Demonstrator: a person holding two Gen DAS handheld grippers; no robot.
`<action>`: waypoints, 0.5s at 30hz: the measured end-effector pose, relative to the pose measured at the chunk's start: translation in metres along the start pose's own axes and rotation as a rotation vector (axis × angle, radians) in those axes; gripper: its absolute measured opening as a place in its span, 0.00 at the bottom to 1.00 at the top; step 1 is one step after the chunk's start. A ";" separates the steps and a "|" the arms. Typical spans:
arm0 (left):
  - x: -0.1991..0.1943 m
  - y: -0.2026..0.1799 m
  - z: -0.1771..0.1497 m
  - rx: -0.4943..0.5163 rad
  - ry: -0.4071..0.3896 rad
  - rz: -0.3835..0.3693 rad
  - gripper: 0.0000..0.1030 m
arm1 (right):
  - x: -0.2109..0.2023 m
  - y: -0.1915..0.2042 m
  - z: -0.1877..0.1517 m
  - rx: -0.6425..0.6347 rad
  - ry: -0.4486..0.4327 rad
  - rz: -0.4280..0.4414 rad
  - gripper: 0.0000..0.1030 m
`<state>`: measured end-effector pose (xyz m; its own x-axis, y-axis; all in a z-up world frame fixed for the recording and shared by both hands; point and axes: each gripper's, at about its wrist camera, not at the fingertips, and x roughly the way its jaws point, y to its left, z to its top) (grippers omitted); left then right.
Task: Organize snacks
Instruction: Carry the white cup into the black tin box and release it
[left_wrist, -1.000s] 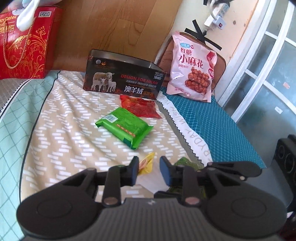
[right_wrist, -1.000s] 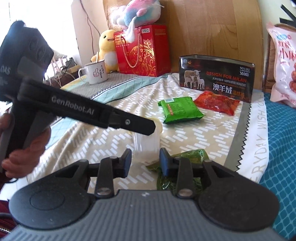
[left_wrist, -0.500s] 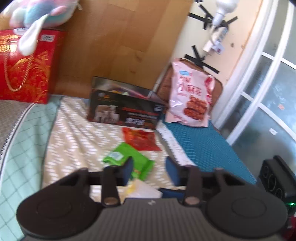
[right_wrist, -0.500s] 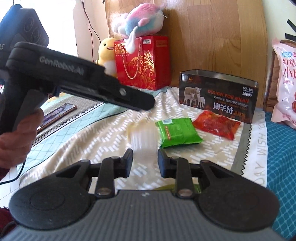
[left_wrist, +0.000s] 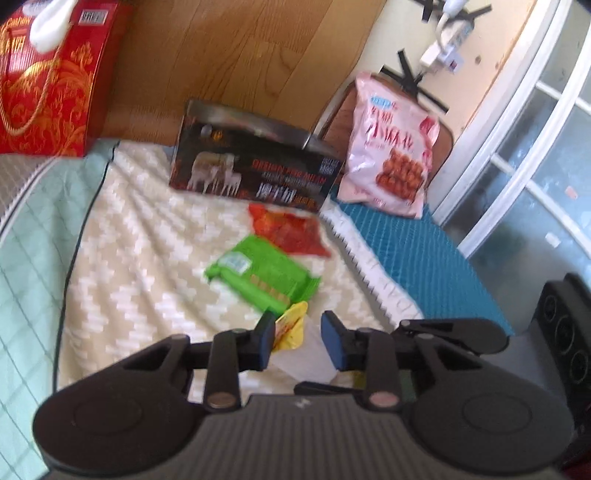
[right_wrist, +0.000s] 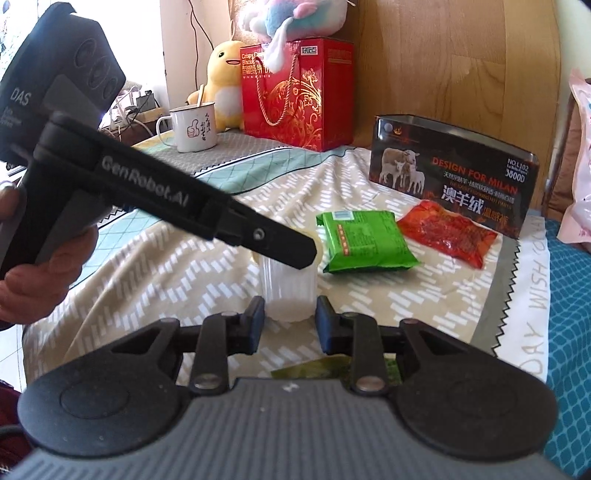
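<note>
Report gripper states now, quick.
Left gripper: fingers closing, yellow packet between them, not clamped.
Right gripper: shut on clear cup.

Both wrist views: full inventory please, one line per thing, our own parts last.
clear ribbed plastic cup: 1, translucent, between the right gripper's pads
small yellow snack packet: 1, yellow, at the cup's mouth, by the left gripper
green snack pack: 1, green, mid bedspread
red snack pouch: 1, red, before the tin
dark sheep-print tin box: 1, black, open, far end
pink snack bag: 1, pink, leaning on a chair
red gift bag: 1, red and gold
white enamel mug: 1, white
yellow duck plush: 1, yellow
left gripper: jaws closing
right gripper: on the cup
</note>
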<state>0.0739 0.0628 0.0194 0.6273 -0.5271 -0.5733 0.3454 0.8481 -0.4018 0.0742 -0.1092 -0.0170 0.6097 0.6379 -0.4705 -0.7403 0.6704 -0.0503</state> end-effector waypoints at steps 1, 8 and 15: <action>-0.004 -0.002 0.006 0.008 -0.019 -0.006 0.26 | -0.003 -0.001 0.003 -0.009 -0.021 -0.006 0.31; 0.001 -0.015 0.069 0.067 -0.154 0.031 0.26 | 0.001 -0.030 0.051 -0.073 -0.127 -0.066 0.31; 0.052 0.010 0.152 0.024 -0.235 0.126 0.26 | 0.053 -0.102 0.123 0.024 -0.108 -0.065 0.31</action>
<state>0.2165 0.0524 0.0938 0.8104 -0.3928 -0.4346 0.2692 0.9087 -0.3192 0.2163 -0.0971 0.0718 0.6843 0.6290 -0.3689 -0.6919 0.7198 -0.0562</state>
